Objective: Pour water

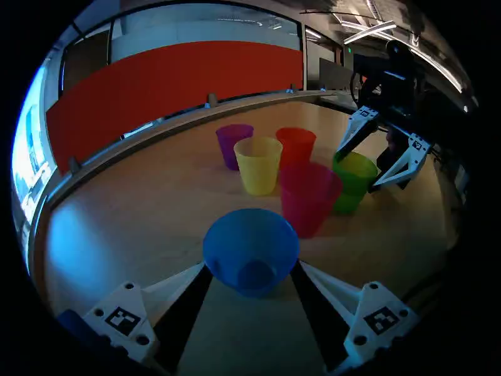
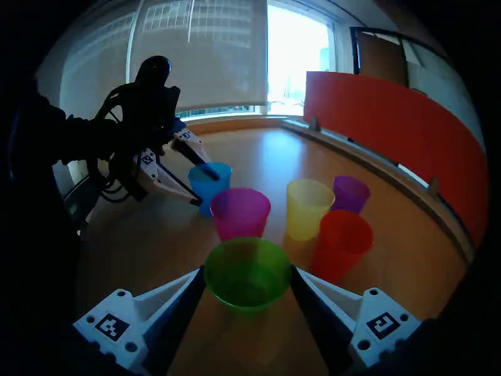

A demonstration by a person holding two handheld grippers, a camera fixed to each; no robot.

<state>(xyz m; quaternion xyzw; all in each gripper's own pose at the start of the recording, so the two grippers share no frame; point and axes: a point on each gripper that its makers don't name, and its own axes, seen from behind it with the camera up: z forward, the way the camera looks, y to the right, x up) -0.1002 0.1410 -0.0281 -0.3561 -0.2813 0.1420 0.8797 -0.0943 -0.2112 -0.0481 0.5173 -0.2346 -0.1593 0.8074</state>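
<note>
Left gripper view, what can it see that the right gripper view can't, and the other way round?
Left gripper view: ceiling light strips, and the blue plastic cup close up between the left gripper fingers.
Right gripper view: a pale window blind, and the green plastic cup close up between the right gripper fingers.
Both: the wooden table, the orange-red wall panel, those two cups, plus a pink plastic cup, yellow plastic cup, red plastic cup and purple plastic cup.
</note>
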